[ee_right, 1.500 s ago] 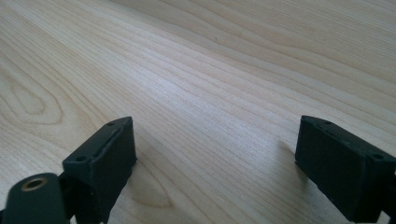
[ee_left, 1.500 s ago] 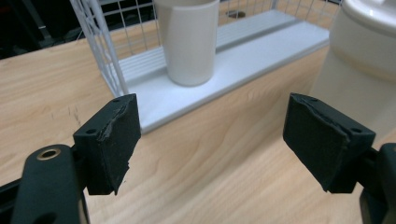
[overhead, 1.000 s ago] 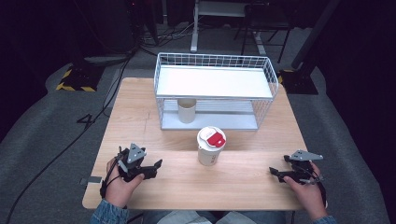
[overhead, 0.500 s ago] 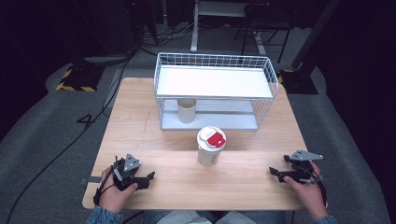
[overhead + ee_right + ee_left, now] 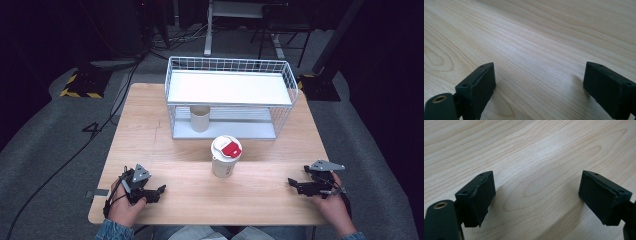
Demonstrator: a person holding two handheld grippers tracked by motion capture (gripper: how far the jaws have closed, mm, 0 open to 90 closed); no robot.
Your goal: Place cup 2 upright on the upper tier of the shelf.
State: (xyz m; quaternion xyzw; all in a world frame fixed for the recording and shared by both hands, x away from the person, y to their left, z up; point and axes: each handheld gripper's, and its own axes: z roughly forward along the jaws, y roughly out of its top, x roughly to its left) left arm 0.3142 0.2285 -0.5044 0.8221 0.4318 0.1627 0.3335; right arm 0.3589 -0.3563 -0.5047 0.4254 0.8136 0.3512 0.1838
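A white paper cup with a red-and-white lid [image 5: 225, 156] stands upright on the wooden table [image 5: 150, 135], just in front of a white wire rack [image 5: 228, 95]. A plain tan cup [image 5: 200, 118] sits on the rack's lower level, under its white shelf. My left gripper [image 5: 159, 191] rests low at the table's front left, open, with bare wood between its jaws [image 5: 534, 195]. At the front right my right gripper [image 5: 294, 186] is open too, over bare wood [image 5: 536, 82]. Both point inward toward the lidded cup and stand well apart from it.
The table's front edge lies just below both hands. Dark floor with cables surrounds the table, and a yellow-black striped block [image 5: 80, 85] lies at the back left. Chair and desk legs stand behind the rack.
My left gripper has slid toward the front edge and slightly left, then settled. The right gripper, cups and rack have not moved.
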